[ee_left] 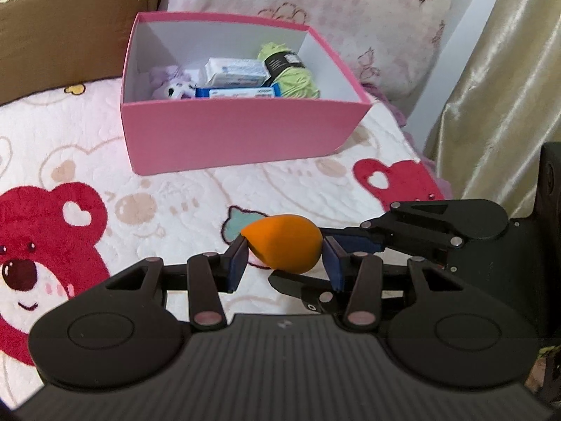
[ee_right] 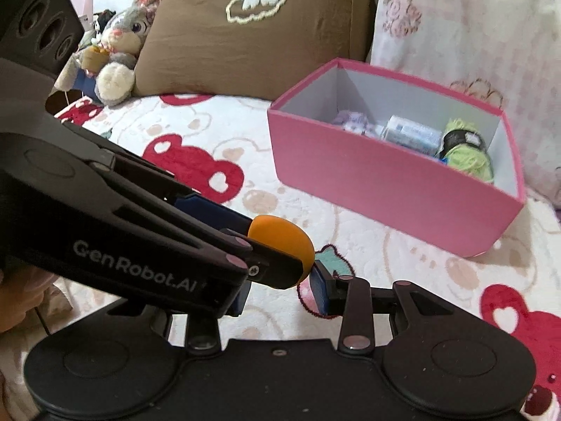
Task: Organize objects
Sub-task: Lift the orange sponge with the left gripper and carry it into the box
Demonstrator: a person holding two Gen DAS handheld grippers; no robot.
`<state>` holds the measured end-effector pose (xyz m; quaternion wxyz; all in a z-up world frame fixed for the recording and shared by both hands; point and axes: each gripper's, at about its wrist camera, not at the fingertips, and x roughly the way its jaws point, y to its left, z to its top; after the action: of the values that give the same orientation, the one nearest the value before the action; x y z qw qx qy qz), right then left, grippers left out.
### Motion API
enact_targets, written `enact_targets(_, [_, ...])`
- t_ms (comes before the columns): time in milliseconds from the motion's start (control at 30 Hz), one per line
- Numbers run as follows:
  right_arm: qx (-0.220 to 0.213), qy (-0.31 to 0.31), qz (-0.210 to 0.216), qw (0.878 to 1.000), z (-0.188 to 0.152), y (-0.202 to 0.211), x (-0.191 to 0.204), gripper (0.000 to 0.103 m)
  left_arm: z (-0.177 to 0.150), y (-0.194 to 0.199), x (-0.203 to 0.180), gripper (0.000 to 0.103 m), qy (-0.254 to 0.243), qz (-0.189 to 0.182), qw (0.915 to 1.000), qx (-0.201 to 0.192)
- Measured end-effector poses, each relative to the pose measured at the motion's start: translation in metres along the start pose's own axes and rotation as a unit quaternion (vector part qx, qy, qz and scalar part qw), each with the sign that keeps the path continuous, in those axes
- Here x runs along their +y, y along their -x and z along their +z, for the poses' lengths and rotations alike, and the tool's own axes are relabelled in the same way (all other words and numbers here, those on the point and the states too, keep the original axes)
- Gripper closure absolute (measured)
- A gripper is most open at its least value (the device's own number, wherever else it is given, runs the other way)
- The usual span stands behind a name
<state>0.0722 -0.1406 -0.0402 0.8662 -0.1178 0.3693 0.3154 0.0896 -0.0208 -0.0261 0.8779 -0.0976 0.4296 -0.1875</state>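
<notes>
The left tongs (ee_left: 284,263) pinch an orange egg-shaped sponge (ee_left: 284,244) by its sides, and the right tongs (ee_right: 280,289), coming in crosswise, seem to press on it too, though the left tongs hide one pad. Both hold it above the bed's bear-print blanket (ee_left: 105,161), short of the pink box (ee_left: 238,133), probably to steady something soft and rounded. The box already holds yarn (ee_left: 298,77) and packets (ee_left: 238,73).

sponge (ee_left: 284,245): matt orange foam, smooth | box (ee_left: 224,133): matt pink card, plain white inside | blanket (ee_left: 140,210): fuzzy quilted fleece | yarn (ee_left: 298,79): soft green fibre, black paper band | grippers (ee_left: 284,261): matt black plastic, ribbed housing, blue pads (ee_left: 236,263) | pillow (ee_right: 245,35): brown cloth | curtain (ee_left: 491,87): glossy satin
</notes>
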Motion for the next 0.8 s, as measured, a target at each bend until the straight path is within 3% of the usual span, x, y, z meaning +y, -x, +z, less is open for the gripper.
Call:
enact_targets(433, [-0.011,0.007,-0.010,1.000,0.017,0.043,0.005,0.062,0.016,0.038,-0.028,0.058,-0.026,-0.007,0.9996,-0.010])
enact_targets(800, [-0.040,-0.004,-0.009,0.999,0.049,0.053,0.002,0.062,0.053,0.058,-0.023,0.058,-0.021,-0.010,0.9996,-0.017])
